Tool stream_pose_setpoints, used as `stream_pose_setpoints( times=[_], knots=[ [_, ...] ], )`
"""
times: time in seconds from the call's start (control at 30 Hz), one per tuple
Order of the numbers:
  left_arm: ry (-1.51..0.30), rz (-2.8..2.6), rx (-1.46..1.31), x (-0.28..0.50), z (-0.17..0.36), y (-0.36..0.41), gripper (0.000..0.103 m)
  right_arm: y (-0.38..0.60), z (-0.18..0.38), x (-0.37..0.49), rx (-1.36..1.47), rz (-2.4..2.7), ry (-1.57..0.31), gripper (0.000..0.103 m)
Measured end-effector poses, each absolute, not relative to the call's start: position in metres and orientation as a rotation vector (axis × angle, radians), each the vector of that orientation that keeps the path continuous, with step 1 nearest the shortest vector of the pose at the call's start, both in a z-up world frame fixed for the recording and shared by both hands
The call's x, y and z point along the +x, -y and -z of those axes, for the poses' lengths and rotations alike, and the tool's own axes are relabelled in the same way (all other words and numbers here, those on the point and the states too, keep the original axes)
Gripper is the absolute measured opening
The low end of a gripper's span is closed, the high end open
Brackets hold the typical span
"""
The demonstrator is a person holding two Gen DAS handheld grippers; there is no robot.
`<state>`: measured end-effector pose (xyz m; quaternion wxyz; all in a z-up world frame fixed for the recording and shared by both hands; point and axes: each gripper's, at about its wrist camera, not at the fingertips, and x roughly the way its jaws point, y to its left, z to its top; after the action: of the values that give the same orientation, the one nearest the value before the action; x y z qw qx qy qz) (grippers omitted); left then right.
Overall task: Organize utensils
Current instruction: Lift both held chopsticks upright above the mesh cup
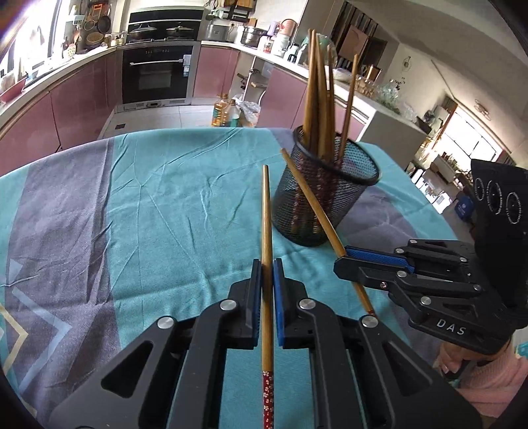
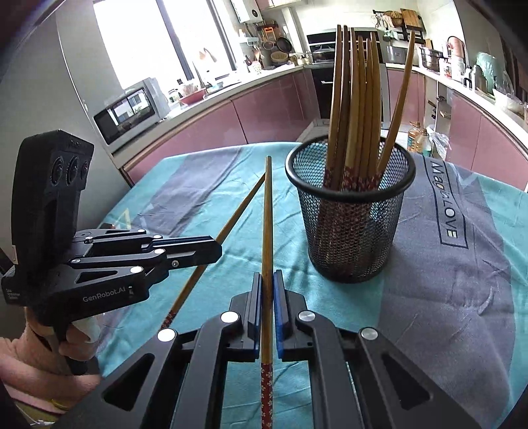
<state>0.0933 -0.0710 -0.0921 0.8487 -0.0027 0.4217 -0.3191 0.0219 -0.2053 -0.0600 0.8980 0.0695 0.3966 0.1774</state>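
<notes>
Wooden chopstick (image 1: 266,231) clamped in left gripper (image 1: 267,280), another chopstick (image 2: 266,231) clamped in right gripper (image 2: 267,290), both raised over teal cloth (image 1: 165,198) beside mesh cup (image 2: 349,224) with more chopsticks (image 2: 356,99).

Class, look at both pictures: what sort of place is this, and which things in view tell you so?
Most likely a home kitchen: a built-in black oven set among pink cabinets, a silver microwave on the counter, and pans hanging beside the window.
</notes>
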Motion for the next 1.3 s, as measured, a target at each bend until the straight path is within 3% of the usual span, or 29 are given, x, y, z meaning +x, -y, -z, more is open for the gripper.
stream_pose_setpoints(
  times=[1.3],
  knots=[
    [-0.743, 0.790, -0.079, 0.068, 0.022, 0.060, 0.007, 0.228, -0.006, -0.001, 0.171, -0.363, -0.631, 0.006]
  ],
)
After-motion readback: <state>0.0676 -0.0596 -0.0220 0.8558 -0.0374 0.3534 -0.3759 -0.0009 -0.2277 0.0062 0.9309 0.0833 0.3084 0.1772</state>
